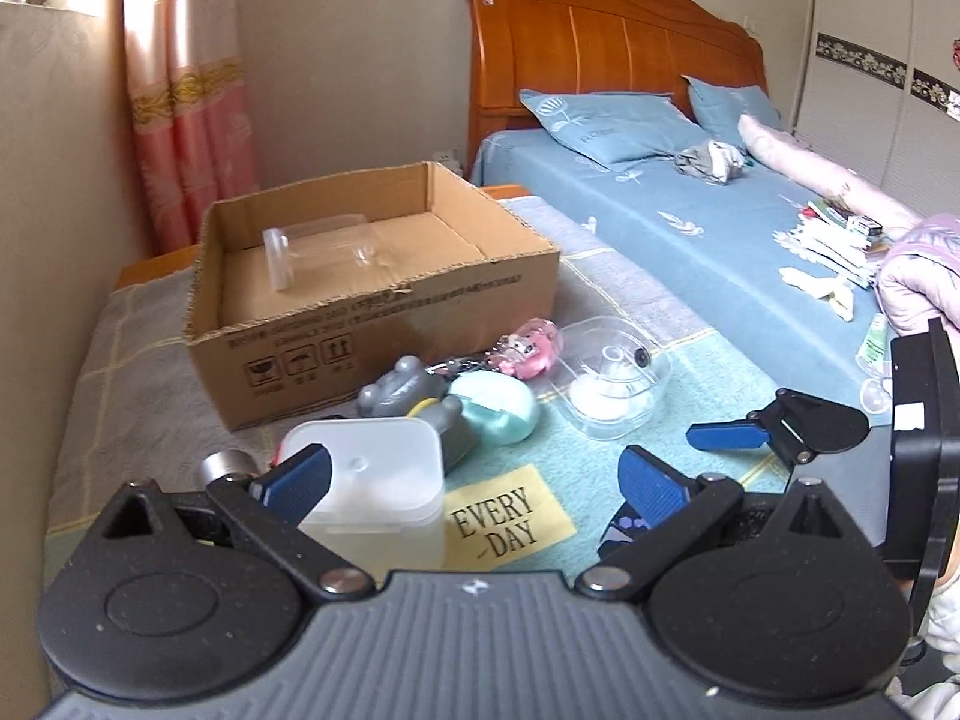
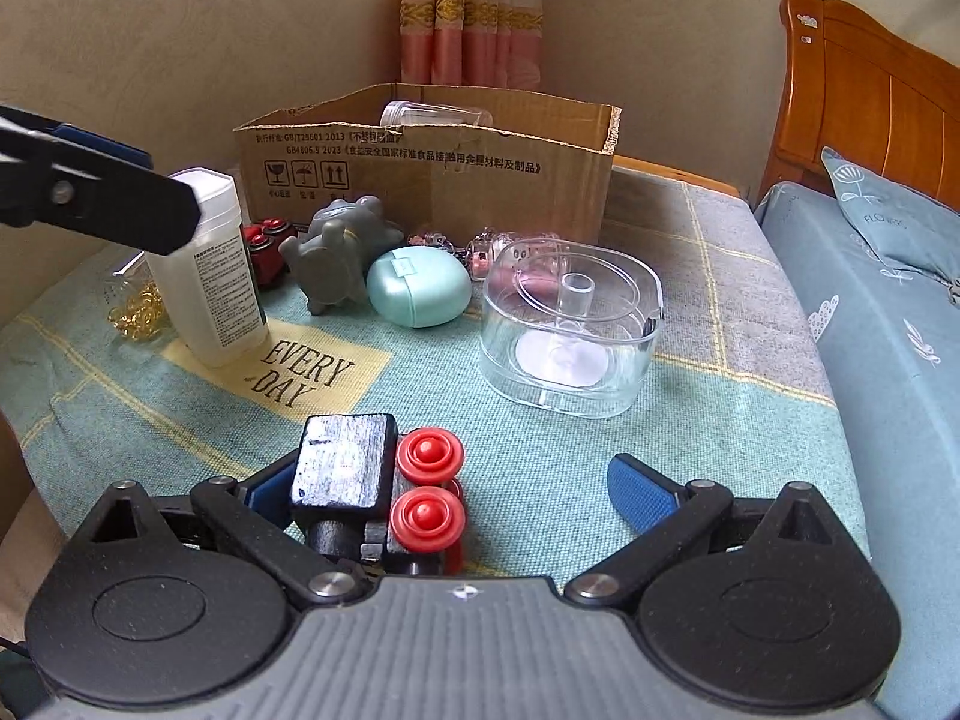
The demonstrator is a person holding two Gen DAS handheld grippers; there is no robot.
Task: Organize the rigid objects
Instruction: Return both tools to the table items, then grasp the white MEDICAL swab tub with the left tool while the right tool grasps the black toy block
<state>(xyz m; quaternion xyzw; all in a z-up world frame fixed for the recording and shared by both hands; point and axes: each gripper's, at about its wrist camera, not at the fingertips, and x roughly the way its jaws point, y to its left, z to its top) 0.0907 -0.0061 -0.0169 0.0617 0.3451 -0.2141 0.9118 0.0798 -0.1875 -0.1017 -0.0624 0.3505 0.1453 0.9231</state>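
Bedroom light falls over the low surface I'm working at, covered with a teal and grey checked cloth [image 2: 600, 468] that carries a yellow patch reading EVERY DAY [image 2: 300, 369]; pink curtains [image 2: 474, 12] hang in the far corner and a bed with an orange wooden headboard [image 1: 606, 48] and blue sheet runs off to the right.

At the far left of the right wrist view I see a small heap of amber capsules [image 2: 135, 306] on the cloth. Just beside it stands a tall translucent white plastic container [image 2: 207, 276] with a printed label. My left gripper [image 1: 474, 474] has its blue-padded fingers spread wide, and the container sits close against the left pad; I cannot tell whether it actually touches.

Behind the container, a red and black toy [image 2: 264, 243] peeks out, then a grey rubbery animal figure [image 2: 336, 252], a mint green oval case [image 2: 417, 294] touching it, and a pink transparent trinket [image 2: 498, 249] farther back. Beyond this row stands an open brown cardboard box [image 2: 432, 180] with a clear plastic tube [image 1: 282, 255] lying inside. To the right of the case, well apart from the box, sits a clear rounded plastic tub [image 2: 570, 330] with a central post.

Nearest to me, my right gripper [image 2: 462, 486] is also wide open, and a black block with two red round knobs [image 2: 384, 480] rests on the cloth against its left pad, the right pad clear of it.
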